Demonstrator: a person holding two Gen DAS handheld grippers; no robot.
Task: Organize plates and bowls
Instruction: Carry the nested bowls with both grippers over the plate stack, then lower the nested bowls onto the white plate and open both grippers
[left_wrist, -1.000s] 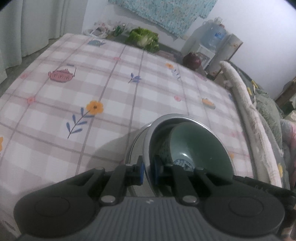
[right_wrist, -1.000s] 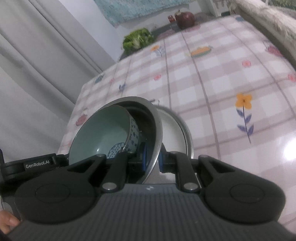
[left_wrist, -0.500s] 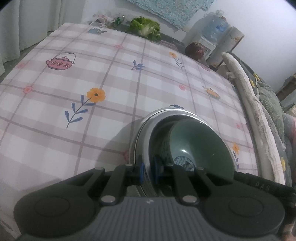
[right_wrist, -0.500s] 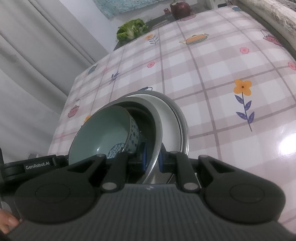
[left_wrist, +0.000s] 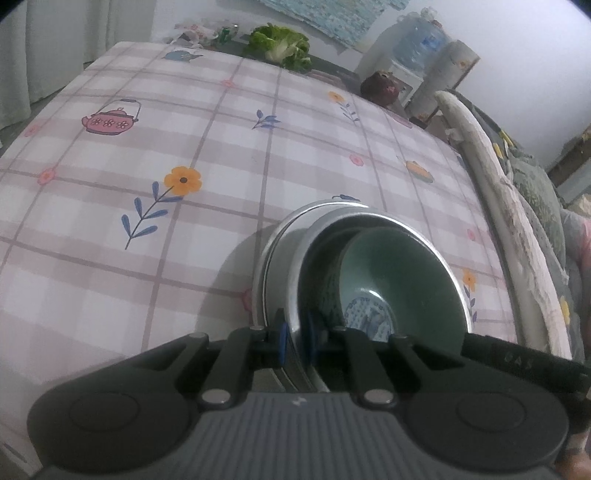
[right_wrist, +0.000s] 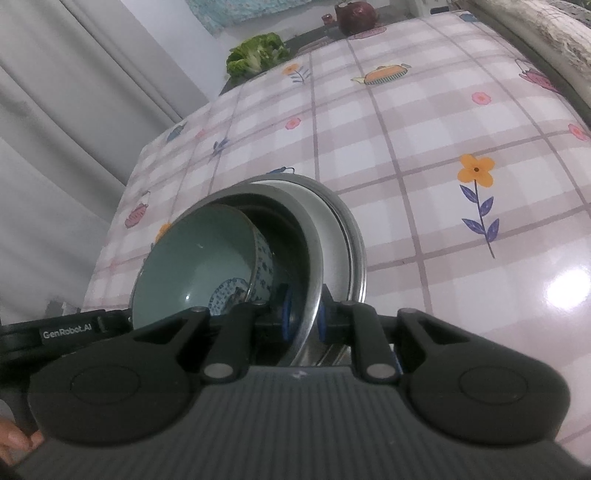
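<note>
A steel bowl (left_wrist: 306, 266) (right_wrist: 314, 254) is tilted up off the table, with a green ceramic bowl (left_wrist: 406, 273) (right_wrist: 199, 266), blue-patterned outside, lying inside it. Under them a wide steel plate (left_wrist: 273, 247) (right_wrist: 356, 236) with a white inside rests on the checked tablecloth (left_wrist: 147, 147). My left gripper (left_wrist: 295, 338) is shut on the steel bowl's left rim. On the opposite rim my right gripper (right_wrist: 303, 320) is shut too. The bowl's underside is hidden, so whether it touches the plate is unclear.
A lettuce (left_wrist: 280, 46) (right_wrist: 256, 55) and a dark red teapot (left_wrist: 380, 86) (right_wrist: 356, 14) stand beyond the table's far edge. A water bottle (left_wrist: 417, 40) is behind them. Bedding (left_wrist: 517, 229) borders one side, curtains (right_wrist: 74, 110) the other. A person's fingers (right_wrist: 18, 443) show at the corner.
Both grips are the same. The views have tipped slightly, so more of the table and of the plate's rim beyond the steel bowl now shows.
</note>
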